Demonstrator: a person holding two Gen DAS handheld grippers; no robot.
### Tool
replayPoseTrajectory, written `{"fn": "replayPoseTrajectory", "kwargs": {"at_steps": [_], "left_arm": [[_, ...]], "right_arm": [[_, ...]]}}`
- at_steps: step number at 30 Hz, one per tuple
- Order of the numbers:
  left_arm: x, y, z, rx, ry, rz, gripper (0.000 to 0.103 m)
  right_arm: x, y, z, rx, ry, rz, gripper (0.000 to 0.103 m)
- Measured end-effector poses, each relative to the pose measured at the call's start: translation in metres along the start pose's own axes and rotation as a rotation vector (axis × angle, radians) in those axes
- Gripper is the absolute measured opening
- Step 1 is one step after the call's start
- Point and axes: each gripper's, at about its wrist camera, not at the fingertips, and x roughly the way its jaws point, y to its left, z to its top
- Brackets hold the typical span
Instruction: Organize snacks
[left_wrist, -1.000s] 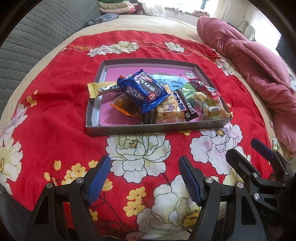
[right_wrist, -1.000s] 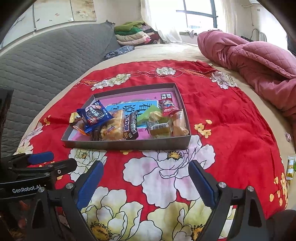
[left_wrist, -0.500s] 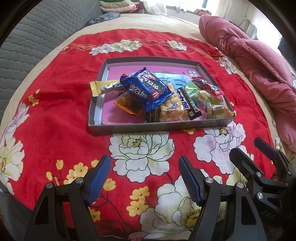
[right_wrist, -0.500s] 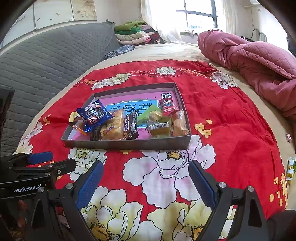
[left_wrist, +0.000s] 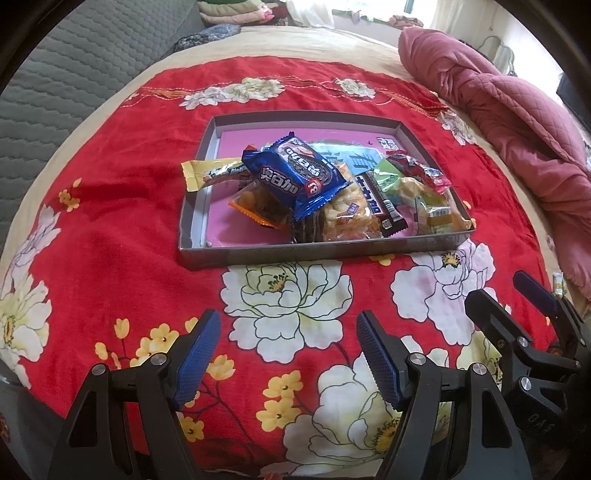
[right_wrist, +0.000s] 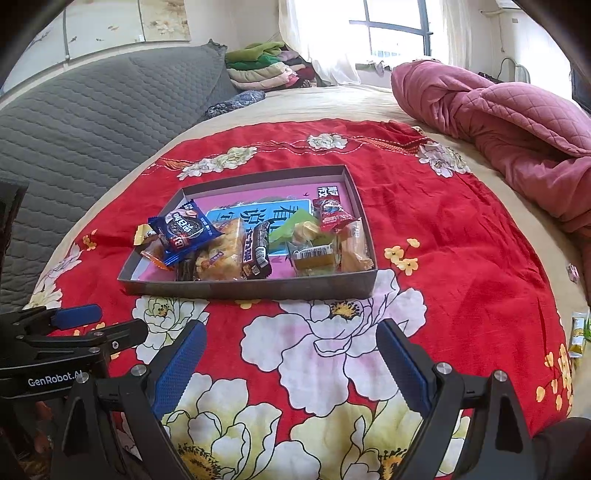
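The left tongs (left_wrist: 288, 354) stood wide and empty over the red cloth (left_wrist: 110, 229), and the right tongs (right_wrist: 291, 363) stood wider, also empty. The snacks (left_wrist: 314, 192) lay heaped in the tray (left_wrist: 295, 254) at twelve o'clock; one stray packet (right_wrist: 578, 334) lay at three o'clock on the bed. The sorting looked nearly finished; next probably came reaching for that stray. Compared with a second earlier, nothing had shifted.
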Motion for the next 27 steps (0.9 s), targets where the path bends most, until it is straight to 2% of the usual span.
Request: {"fn": "replayPoseTrajectory", "kwargs": {"at_steps": [27], "left_arm": [[0.0029, 0.0019, -0.0008, 0.006, 0.011, 0.024, 0.077]], "right_arm": [[0.0005, -0.0013, -0.0004, -0.001, 0.001, -0.006, 0.093]]}}
